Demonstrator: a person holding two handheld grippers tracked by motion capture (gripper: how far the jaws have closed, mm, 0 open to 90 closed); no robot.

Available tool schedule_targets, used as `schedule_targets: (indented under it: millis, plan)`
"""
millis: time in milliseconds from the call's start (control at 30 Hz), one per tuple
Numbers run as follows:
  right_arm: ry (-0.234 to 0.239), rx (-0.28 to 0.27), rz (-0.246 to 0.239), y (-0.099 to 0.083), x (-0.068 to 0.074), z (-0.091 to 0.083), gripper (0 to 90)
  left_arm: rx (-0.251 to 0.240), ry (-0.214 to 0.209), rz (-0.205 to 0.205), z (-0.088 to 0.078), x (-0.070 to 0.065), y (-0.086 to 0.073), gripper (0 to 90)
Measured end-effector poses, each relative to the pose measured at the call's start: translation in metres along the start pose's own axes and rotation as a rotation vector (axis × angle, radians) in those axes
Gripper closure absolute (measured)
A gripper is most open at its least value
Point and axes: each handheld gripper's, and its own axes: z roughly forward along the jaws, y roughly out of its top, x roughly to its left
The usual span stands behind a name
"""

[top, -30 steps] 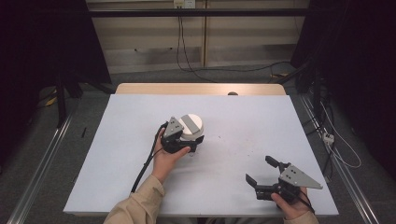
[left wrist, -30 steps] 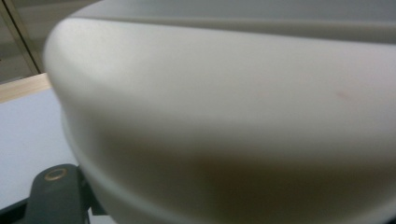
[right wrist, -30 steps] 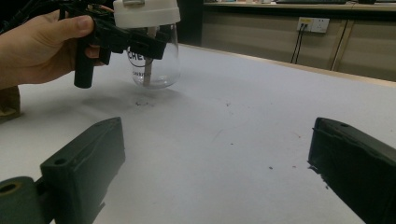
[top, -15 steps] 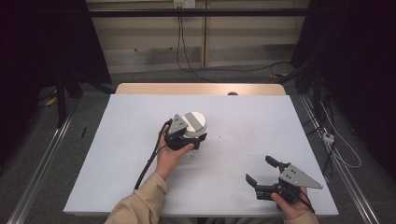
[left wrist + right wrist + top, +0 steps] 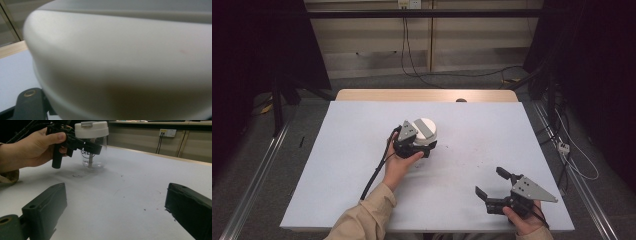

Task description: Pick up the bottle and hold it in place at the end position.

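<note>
A clear jar (image 5: pixel 96 160) with a white lid (image 5: pixel 424 129) stands upright on the white table (image 5: pixel 492 130), left of the middle. My left gripper (image 5: pixel 422 149) comes at it from the left and is shut on the jar just under the lid; one black jaw crosses the jar's near side. In the left gripper view the lid (image 5: pixel 112 62) looms very close, with one finger (image 5: pixel 30 102) at the bottom left. My right gripper (image 5: pixel 490 182) rests low at the front right, open, with bare table between its fingers (image 5: pixel 47 205).
A wooden strip (image 5: pixel 427 95) borders the table's far edge. Cables (image 5: pixel 412 65) and a wall socket (image 5: pixel 168 132) lie beyond it. Small dark specks (image 5: pixel 77 175) dot the tabletop near the jar. A black cable (image 5: pixel 374 175) trails from the left gripper along the forearm.
The left gripper and the jar have edged slightly to the right. The right gripper has stayed where it was.
</note>
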Motion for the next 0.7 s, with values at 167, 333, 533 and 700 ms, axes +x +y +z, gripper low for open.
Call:
schedule_targets:
  millis: [167,333,533,700]
  plan:
    - [0.002,0.001,0.001,0.0,0.0,0.0,3.4,0.007,-0.002,0.003,0.007,0.0,-0.001,18.5]
    - [0.0,-0.001,0.002,0.0,-0.001,-0.001,3.4,0.005,0.001,-0.008,0.011,0.0,-0.002,18.4]
    - [0.001,0.001,0.002,0.0,-0.001,-0.001,3.5,0.01,0.009,-0.008,0.014,0.003,-0.004,18.5]
    - [0.001,0.004,0.003,0.0,-0.001,-0.001,3.5,0.007,0.014,-0.007,0.016,0.003,-0.005,18.5]
